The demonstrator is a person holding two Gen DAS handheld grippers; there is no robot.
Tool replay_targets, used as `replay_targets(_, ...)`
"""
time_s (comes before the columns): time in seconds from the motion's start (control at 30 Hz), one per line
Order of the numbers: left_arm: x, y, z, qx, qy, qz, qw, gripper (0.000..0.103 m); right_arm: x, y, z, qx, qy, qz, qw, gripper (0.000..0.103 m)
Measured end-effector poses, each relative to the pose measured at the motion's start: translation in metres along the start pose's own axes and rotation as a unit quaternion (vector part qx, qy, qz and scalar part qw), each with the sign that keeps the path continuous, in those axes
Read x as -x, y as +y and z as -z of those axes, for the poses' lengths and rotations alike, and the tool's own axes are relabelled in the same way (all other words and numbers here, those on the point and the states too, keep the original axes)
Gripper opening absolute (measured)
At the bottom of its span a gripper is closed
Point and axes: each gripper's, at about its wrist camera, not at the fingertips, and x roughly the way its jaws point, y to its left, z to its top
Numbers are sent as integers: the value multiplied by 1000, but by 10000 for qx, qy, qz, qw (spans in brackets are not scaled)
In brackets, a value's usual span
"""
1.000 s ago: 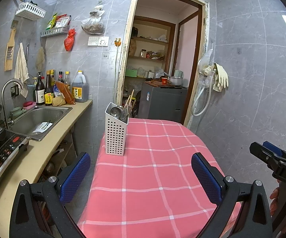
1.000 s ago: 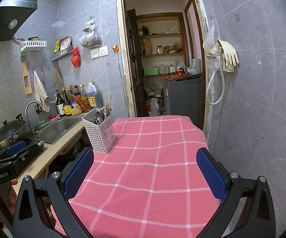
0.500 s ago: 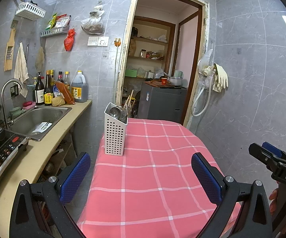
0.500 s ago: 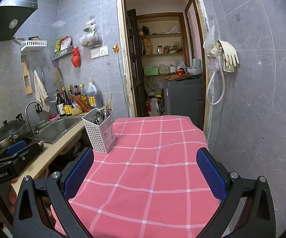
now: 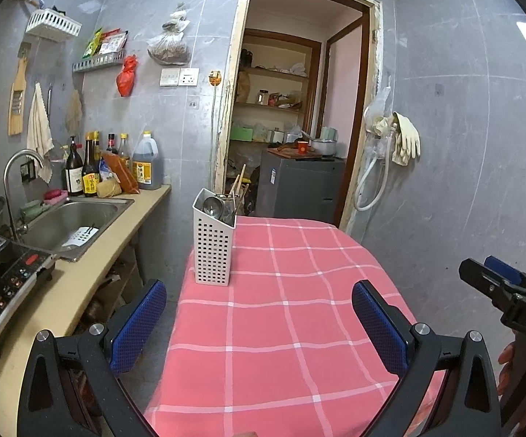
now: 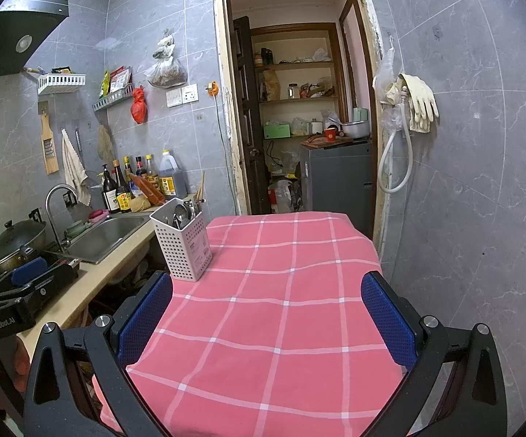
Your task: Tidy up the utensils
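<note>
The utensils [image 5: 222,204] are seen standing inside the white perforated caddy [image 5: 212,251], which is set upright near the far left corner of the table [image 5: 299,327] covered by a pink checked cloth. No loose utensil is visible on the cloth, so the sorting is judged to be finished or nearly so. The left gripper [image 5: 259,318] is held with its jaws wide and nothing between them, and the right gripper [image 6: 266,315] is likewise spread and unloaded, both kept near the table's front edge, well apart from the caddy.
</note>
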Motion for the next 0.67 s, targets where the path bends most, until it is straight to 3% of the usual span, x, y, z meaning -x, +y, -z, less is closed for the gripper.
replay_targets(0.67,0,-5,-2,-2,30,18,10000,102,0,3,3,18,28,-11,10000,102)
